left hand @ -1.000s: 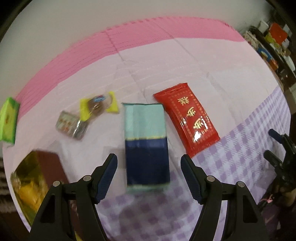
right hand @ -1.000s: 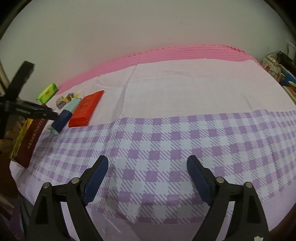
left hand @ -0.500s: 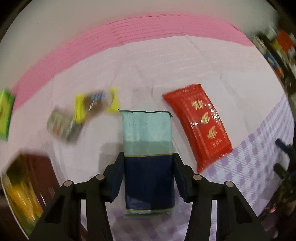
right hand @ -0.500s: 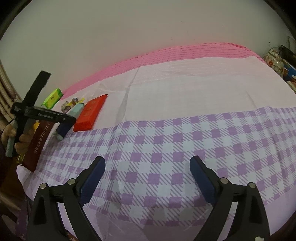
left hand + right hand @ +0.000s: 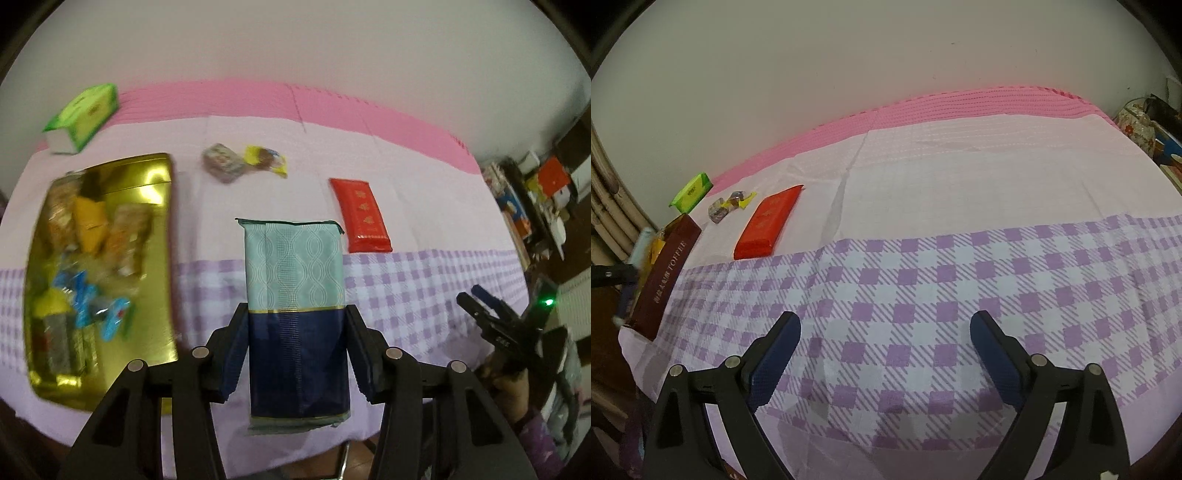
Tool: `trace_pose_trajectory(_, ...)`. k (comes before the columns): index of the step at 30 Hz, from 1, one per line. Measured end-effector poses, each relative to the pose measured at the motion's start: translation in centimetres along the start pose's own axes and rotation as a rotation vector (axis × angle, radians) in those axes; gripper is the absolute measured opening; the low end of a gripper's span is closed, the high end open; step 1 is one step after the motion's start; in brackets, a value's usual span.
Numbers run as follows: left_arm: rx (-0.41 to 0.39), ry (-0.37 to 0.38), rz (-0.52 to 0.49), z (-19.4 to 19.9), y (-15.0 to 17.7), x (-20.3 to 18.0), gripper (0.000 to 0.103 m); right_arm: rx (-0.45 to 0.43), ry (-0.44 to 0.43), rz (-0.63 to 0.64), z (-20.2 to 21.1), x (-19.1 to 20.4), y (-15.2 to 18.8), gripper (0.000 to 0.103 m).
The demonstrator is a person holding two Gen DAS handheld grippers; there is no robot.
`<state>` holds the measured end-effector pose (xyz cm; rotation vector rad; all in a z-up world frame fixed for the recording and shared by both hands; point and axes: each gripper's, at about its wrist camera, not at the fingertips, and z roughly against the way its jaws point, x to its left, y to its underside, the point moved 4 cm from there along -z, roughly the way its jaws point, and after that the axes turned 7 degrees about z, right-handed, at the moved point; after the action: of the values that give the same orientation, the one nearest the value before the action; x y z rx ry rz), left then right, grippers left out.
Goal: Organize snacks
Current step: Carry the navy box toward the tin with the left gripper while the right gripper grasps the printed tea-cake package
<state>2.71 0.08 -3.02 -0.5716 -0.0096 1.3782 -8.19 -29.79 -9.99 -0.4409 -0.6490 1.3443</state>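
We see the snacks in the gold tin (image 5: pixel 162 236) as a blur, maybe sweets. The packet (image 5: pixel 295 280) hides the worktop behind it.

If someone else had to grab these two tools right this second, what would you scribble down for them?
Left tool: shut on the teal and navy packet, held up above the checked tablecloth.
Right tool: open, holding nothing, over the cloth.
Gold tin: at the left, open, already holding several snacks.
On the cloth outside the tin: red packet, green box, two small wrapped sweets.
Done: packet picked up.
Left: probably put it in the tin, then the other loose snacks.
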Motion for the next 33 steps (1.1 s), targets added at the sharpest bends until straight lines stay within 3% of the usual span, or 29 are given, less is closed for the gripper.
trace_pose_trajectory(5,-0.051,-0.002,0.055,3.7,0.1,3.4,0.051,-0.044,-0.092,0.089,0.7,3.4,-2.4,0.084)
trace_pose_trajectory(11,-0.102,-0.046,0.102,5.9,-0.2,7.0,0.050,-0.066,-0.238,0.393,-0.8,13.1,-8.5,0.082)
trace_pose_trajectory(16,-0.136,-0.073,0.133,6.7,-0.4,9.4,0.051,-0.017,-0.257,0.611,-6.0,18.7,-11.8,0.081)
trace_pose_trajectory(19,-0.132,-0.068,0.148,6.6,-0.6,10.4,0.051,0.058,-0.247,0.702,-9.9,20.8,-13.4,0.071)
trace_pose_trajectory(26,-0.129,-0.070,0.166,6.4,-0.9,11.6,0.051,0.089,-0.257,0.741,-12.8,22.5,-15.0,0.071)
trace_pose_trajectory(33,-0.119,-0.058,0.154,6.2,-0.7,11.3,0.051,0.085,-0.353,0.791,-14.1,27.5,-16.3,0.071)
